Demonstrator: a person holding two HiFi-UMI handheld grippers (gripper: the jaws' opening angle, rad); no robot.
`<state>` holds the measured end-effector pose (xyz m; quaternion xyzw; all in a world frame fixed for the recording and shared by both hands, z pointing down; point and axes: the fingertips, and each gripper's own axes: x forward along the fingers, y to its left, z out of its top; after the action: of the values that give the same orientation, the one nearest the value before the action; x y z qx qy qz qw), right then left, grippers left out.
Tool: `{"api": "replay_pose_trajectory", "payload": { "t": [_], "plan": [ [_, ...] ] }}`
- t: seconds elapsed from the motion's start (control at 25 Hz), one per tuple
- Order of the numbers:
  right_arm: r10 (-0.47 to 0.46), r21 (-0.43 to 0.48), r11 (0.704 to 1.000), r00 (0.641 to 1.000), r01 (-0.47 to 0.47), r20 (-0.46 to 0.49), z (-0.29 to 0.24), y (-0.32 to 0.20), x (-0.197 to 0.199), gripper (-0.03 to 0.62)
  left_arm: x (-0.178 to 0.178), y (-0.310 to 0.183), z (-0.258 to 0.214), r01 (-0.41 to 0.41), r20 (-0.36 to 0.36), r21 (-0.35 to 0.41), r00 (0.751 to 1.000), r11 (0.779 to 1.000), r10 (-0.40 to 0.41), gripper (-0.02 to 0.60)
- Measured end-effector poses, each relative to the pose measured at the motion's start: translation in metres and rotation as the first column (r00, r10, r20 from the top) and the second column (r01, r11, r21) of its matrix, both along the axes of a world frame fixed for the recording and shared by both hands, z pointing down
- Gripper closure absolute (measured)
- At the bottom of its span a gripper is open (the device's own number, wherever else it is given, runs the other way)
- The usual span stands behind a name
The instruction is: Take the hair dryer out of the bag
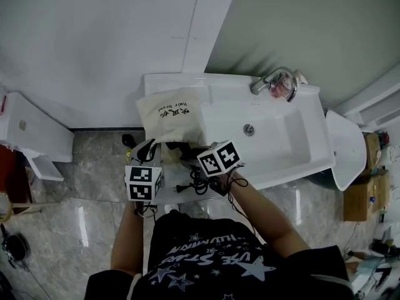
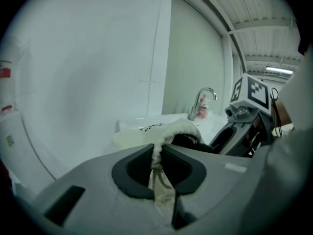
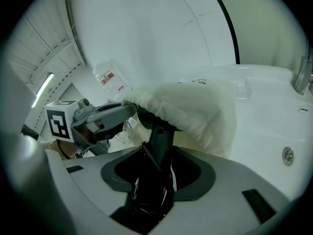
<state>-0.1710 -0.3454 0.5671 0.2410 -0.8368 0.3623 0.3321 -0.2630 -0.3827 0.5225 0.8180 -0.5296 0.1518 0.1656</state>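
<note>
Reading "Hair Dryer": black print [image 1: 176,110] on the cream bag [image 1: 161,125].

- what sort of room is this?
- a bathroom, by the look of it: a white washbasin [image 1: 294,144] with a chrome tap [image 1: 274,80] and a round drain [image 1: 249,129], set against a plain white wall [image 1: 112,36].
- and underfoot?
- glossy grey marble-look floor tiles [image 1: 94,162].

Head view steeply down over sink [image 1: 294,152]; gripper views close, roughly level; all share bag [image 1: 172,112].
</note>
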Motion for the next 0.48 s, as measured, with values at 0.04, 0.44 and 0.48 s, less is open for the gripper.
{"api": "replay_pose_trajectory", "payload": {
  "t": [0.04,0.44,0.48],
  "plan": [
    [-0.019,-0.006,1.000,1.000,0.019,0.004,-0.001,0.005,0.002,0.413,-0.001,0.001,0.000,0.010,-0.001,-0.002,1.000,1.000,-0.010,0.532],
    [-0.251,-0.013,0.968,0.967,0.252,0.045,-0.009,0.046,0.018,0.413,0.006,0.000,-0.006,0.054,0.012,-0.010,0.998,0.999,-0.054,0.534],
    [-0.274,-0.014,0.961,0.960,0.275,0.051,-0.010,0.051,0.019,0.413,0.006,0.001,-0.006,0.055,0.010,-0.014,0.998,0.998,-0.055,0.534]
  ]
}}
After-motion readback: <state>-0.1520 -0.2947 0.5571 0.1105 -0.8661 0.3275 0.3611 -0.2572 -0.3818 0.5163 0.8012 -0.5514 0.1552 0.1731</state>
